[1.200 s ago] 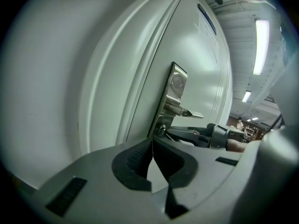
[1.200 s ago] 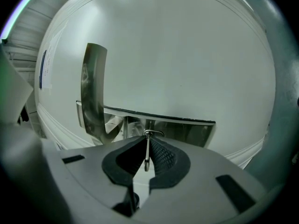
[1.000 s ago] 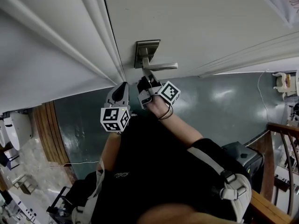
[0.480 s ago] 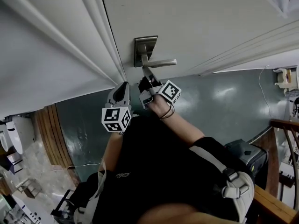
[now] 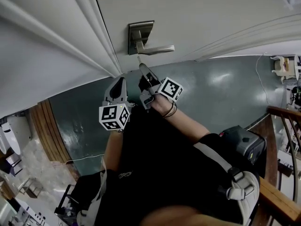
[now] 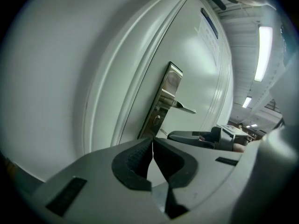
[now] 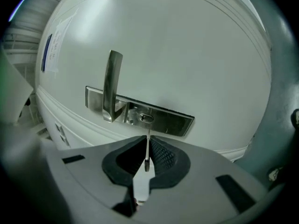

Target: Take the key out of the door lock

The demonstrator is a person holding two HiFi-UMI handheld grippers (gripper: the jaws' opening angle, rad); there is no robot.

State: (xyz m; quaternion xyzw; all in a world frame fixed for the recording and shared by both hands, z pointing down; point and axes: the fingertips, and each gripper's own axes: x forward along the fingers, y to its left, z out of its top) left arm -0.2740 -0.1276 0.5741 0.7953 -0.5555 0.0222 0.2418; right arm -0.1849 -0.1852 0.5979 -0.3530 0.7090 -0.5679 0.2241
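A white door (image 5: 197,13) stands above a green floor (image 5: 221,93), with the steel lock plate (image 5: 140,32) and lever (image 5: 157,49) at the far side. Your right gripper (image 5: 143,68) has its jaws clamped on the key (image 7: 147,148). The blade points at the keyhole (image 7: 145,118) with its tip out of the lock, just short of the plate. A second ago this gripper sat close under the lever, by the plate. It has since drawn back toward you, and a gap now shows. Your left gripper (image 5: 119,80) hangs just left of it by the door frame, jaws closed on nothing, much where it was.
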